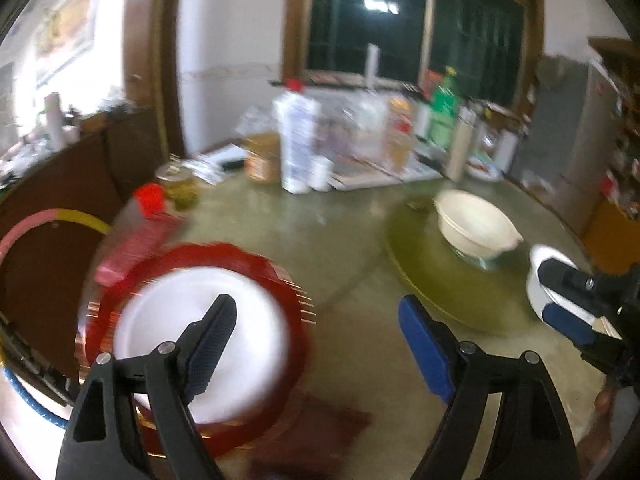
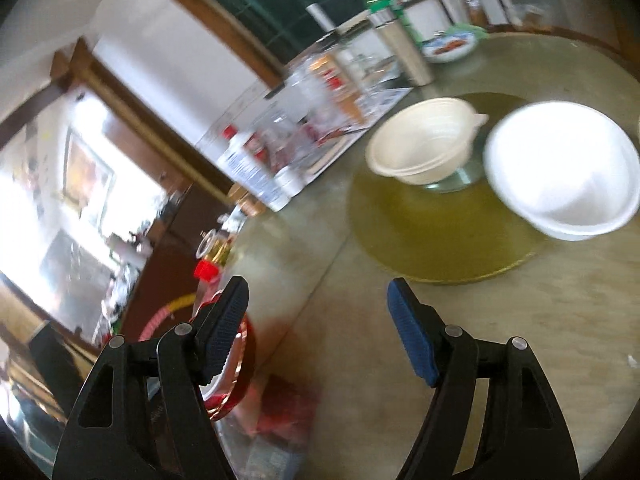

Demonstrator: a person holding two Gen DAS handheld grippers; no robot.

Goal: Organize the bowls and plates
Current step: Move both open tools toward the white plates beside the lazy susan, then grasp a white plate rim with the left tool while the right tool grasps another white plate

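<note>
The left gripper (image 1: 316,340) hangs over the near left of the tabletop (image 1: 352,240) with its jaws spread wide and nothing between them; the right gripper (image 2: 316,332) is likewise wide open and empty, and in the left wrist view it shows at the far right edge, right beside the white bowl (image 2: 560,168). Both views are smeared by blur, so fine contact is hard to judge.

The likeliest trouble, as I judge it, is a clumsy pinch on a thin rim; the white bowl sits at the edge of the olive turntable (image 2: 420,232), partly overhanging it, so a push rather than a clean grasp could tip or slide it onto the tabletop. The cream bowl (image 2: 420,148) looks like two or more nested together, resting on a clear glass piece (image 2: 460,180) at the turntable's centre; lifting by the top rim might take only one of them, or drag the glass. The white plate (image 1: 200,340) lies inside the red plate (image 1: 248,260) near the tabletop's left edge, just beside a red-capped bottle (image 1: 136,236); a wide sweep there could knock the bottle over or nudge the plates off the edge.

As to contents, the white bowl, cream bowl and white plate all look empty; a small dish (image 2: 450,46) at the far side holds something reddish that I cannot identify; the jars and bottles (image 1: 304,140) at the back are too blurred to read.
</note>
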